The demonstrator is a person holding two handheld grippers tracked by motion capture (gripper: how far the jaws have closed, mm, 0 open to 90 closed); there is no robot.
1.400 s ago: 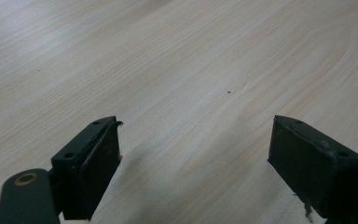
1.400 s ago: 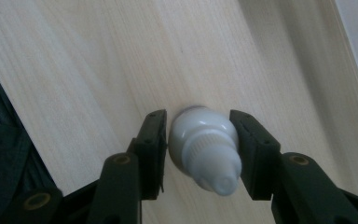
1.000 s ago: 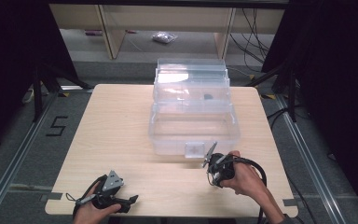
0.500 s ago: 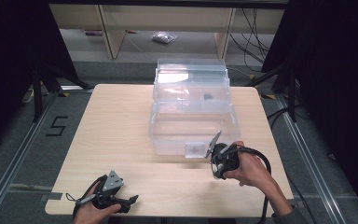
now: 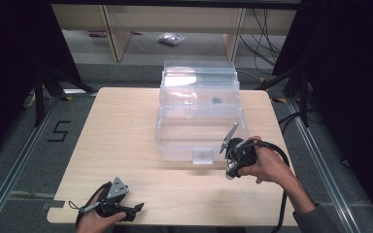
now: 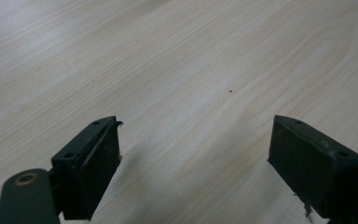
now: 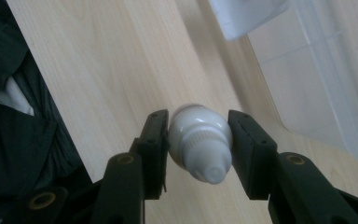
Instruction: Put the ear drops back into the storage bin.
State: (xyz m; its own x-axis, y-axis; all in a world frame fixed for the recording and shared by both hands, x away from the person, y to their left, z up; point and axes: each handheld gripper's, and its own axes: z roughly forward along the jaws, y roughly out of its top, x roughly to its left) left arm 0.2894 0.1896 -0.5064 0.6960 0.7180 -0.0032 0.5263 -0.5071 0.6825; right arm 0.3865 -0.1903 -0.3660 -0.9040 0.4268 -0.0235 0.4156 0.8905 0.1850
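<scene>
The right gripper [image 5: 229, 171] has risen off the tabletop [image 5: 126, 126] over the past second and drawn closer to the clear plastic bin [image 5: 201, 133] — clamped on a small white bottle [image 7: 199, 142], nozzle toward the camera, held just in front of the bin's near wall. The lift suggests the bottle is bound for the bin. The right hand [image 5: 264, 165] is cocked, the gripper pointing downward over the wood. At the near left corner the left gripper [image 6: 196, 163] rests low on the tabletop, jaws spread and empty, unmoved.
</scene>
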